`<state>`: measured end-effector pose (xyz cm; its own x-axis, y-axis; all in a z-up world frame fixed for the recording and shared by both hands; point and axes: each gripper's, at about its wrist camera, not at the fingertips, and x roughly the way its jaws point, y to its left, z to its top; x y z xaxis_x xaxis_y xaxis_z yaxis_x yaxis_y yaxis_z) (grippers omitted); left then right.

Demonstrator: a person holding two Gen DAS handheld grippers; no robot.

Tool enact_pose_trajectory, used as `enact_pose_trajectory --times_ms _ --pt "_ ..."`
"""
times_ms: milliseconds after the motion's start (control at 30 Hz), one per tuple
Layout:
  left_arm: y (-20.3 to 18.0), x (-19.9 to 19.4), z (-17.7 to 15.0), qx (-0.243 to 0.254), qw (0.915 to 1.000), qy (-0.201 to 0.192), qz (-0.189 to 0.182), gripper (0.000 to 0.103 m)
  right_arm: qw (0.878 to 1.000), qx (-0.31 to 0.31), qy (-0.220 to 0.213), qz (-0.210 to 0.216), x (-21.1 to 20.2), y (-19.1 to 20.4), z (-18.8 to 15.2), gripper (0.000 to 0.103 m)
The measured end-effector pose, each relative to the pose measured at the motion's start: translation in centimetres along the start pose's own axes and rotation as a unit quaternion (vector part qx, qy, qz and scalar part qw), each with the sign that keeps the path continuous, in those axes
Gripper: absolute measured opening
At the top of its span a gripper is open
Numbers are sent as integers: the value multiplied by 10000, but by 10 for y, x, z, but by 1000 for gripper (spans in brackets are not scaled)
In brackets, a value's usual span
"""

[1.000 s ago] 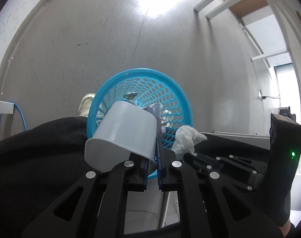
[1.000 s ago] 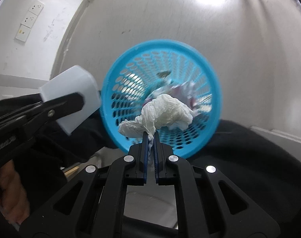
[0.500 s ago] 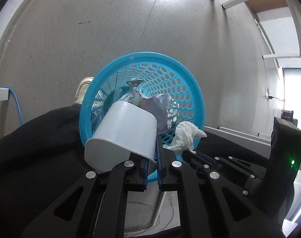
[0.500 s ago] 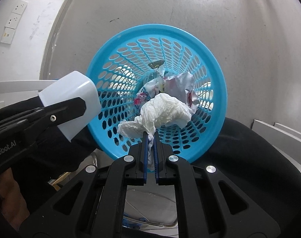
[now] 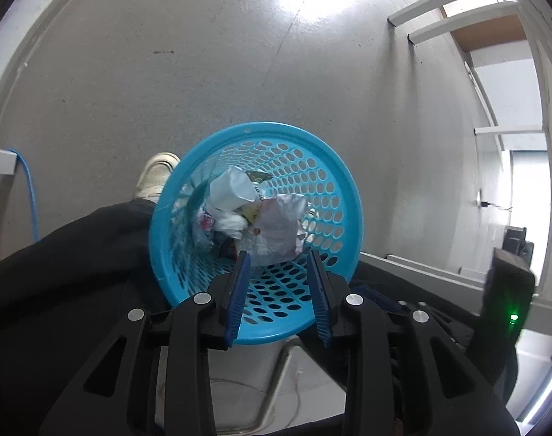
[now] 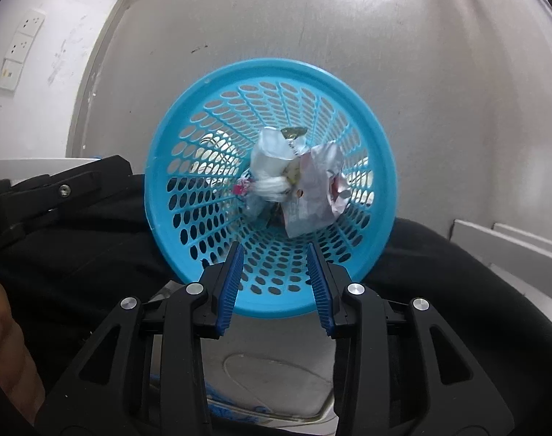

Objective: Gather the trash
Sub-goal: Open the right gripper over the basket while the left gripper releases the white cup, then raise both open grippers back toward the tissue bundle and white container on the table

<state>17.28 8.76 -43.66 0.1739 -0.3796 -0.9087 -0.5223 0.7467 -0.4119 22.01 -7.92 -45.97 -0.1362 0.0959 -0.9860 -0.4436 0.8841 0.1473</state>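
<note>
Both pieces of trash have just dropped into the blue basket.

Left wrist view: the left hand-held gripper (image 5: 280, 265) has just been opening; its jaws stand apart with nothing between them, and the white cup (image 5: 229, 192) it held a moment ago lies among the wrappers in the basket (image 5: 345, 189) on the floor. Right wrist view: the right hand-held gripper (image 6: 275, 258) has likewise just been opening and is empty; its crumpled tissue (image 6: 272, 183) is now in the basket (image 6: 381, 167). This load looks delivered.
</note>
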Motion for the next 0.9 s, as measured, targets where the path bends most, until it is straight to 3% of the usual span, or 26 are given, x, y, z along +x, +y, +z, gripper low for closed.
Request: enact_pose_trajectory --times_ms 167,433,667,900 --pt "-4 -14 -8 171 9995 -154 197 31 9996 -132 -211 -151 -14 8 -8 35" --pt "-12 -53 -34 539 9939 -735 613 31 9962 -328 -748 -287 -53 17 -31 41" --pt "-16 -89 -61 875 9865 -1221 650 31 9898 -603 -1244 -349 -91 28 -61 43" --pt "-20 -121 -95 1215 9794 -1481 635 42 9778 -937 -1791 -548 -130 35 -94 50"
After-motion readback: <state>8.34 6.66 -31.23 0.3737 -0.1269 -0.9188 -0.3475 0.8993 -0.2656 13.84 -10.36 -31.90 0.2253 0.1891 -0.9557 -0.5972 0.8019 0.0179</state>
